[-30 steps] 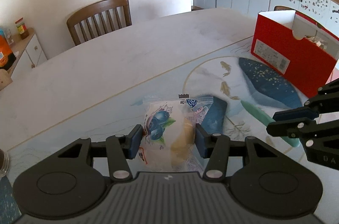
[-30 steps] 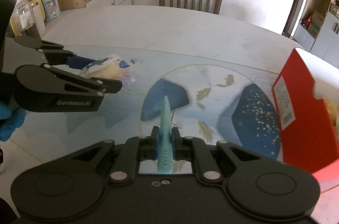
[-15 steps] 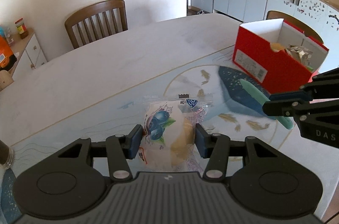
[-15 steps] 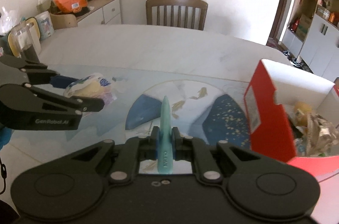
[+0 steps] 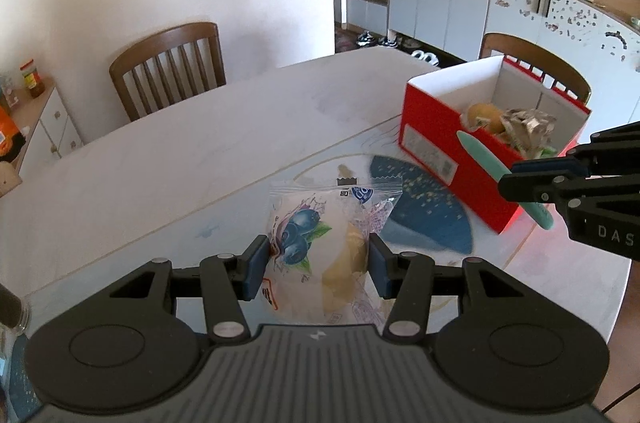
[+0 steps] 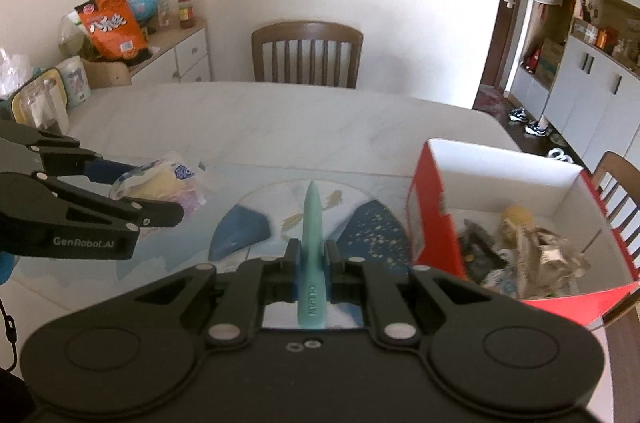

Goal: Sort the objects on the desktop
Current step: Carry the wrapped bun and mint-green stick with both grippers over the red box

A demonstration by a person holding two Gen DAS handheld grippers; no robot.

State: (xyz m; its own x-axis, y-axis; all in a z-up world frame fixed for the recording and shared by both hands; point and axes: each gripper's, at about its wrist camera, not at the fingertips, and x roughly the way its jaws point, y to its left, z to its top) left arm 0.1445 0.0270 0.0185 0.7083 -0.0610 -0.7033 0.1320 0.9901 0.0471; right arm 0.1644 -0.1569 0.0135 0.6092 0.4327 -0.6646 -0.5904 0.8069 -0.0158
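Note:
My left gripper [image 5: 318, 265] is shut on a clear snack packet [image 5: 320, 243] printed with blueberries, a yellow bun inside, held up off the table. In the right wrist view that packet [image 6: 160, 183] hangs at the left between the left gripper's fingers. My right gripper [image 6: 312, 263] is shut on a slim teal stick [image 6: 313, 243] that points forward; it also shows as the teal stick [image 5: 500, 171] in the left wrist view, just in front of the red box. The open red cardboard box [image 6: 436, 219], white inside, stands at the right and holds crumpled wrappers and a bun.
The white table [image 5: 180, 151] carries a glass-covered mat with blue shapes and fish [image 6: 240, 235]. Wooden chairs [image 6: 306, 55] stand at its far side and right end. A sideboard [image 6: 168, 51] with snack bags stands to the left; a jar [image 5: 10, 307] sits at the table's left edge.
Both grippers have risen with their loads and moved toward the red box, whose open inside now shows. The teal stick now overlaps the box front in the left wrist view.

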